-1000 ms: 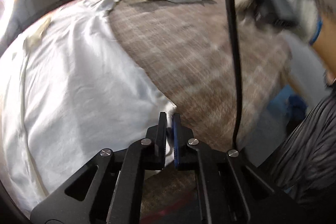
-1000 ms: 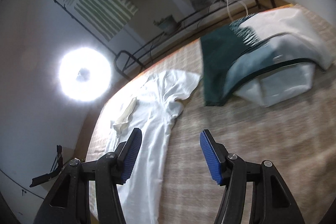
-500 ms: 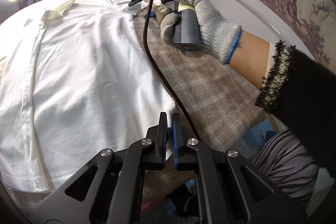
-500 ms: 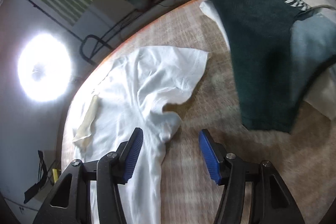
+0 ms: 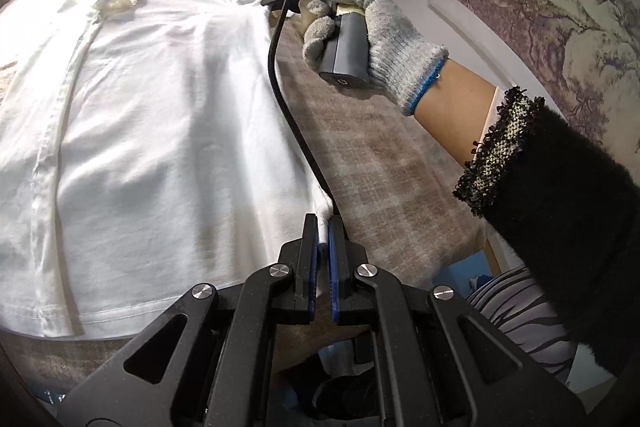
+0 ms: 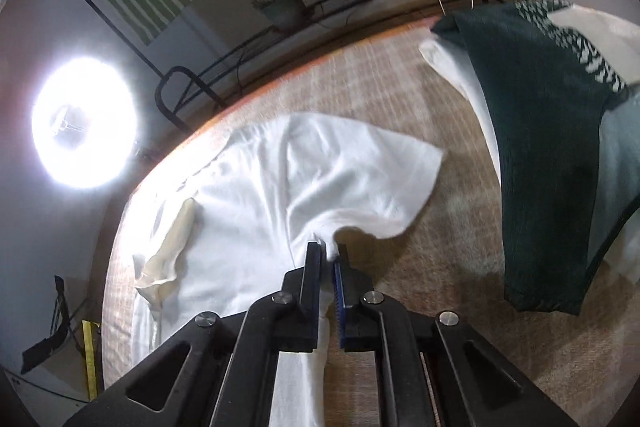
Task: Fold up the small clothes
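Note:
A white T-shirt (image 5: 160,131) lies spread flat on the brown checked table cover (image 5: 392,163). My left gripper (image 5: 323,227) is shut on the shirt's near right hem corner. My right gripper (image 6: 329,255) is shut on the shirt (image 6: 280,187) at the underarm, just below the right sleeve (image 6: 376,167). In the left wrist view the gloved right hand (image 5: 372,27) holds the right gripper at the shirt's far right side. A cream collar (image 6: 172,251) shows at the neck.
A pile of other clothes, dark green on top (image 6: 552,131), lies on the table to the right of the shirt. A ring light (image 6: 80,123) glares at the left. A metal rack (image 6: 280,39) runs behind the table's far edge.
My right gripper came down to the shirt's underarm and closed on it; it was open half a second ago. My left gripper stays shut on the hem corner.

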